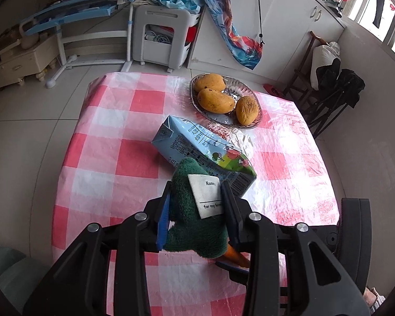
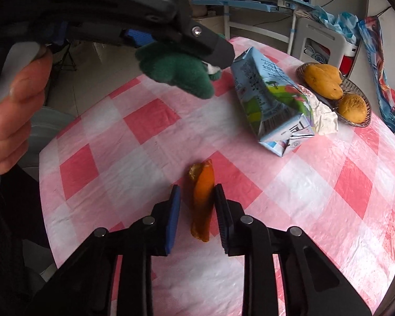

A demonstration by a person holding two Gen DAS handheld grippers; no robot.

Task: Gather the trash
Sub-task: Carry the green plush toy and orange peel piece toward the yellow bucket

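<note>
At the far left of the right wrist view, a person's hand [image 2: 10,105] holds the left claw [image 2: 194,52], which is clamped on a dark green plush toy with a white name tag [image 1: 194,210], raised above the bench covered in a pink-and-white checked plastic cloth [image 2: 316,197]. Further right, the right claw [image 2: 197,208] sits low over the cloth with a strip of orange mango peel [image 2: 201,200] between its blue pads. The right pad looks to be touching the peel, but a gap shows beside the left one, so the grip does not look complete. To the right lie a crushed light blue drink carton [image 2: 271,105], a crumpled silvery-white wrapper [image 2: 324,115] just beside it, and a glass dish of yellow mangoes [image 2: 366,110].

The peel looks soft and slippery. If the pads close off-centre it could squirt out or fold, and it may drag the thin cloth with it. The plush toy hanging close overhead could also brush the carton.

Only the right wrist view shows the whole peel and the hand. The left wrist view shows the toy's tag, three mangoes rather than two, and only a sliver of peel under the toy.
</note>
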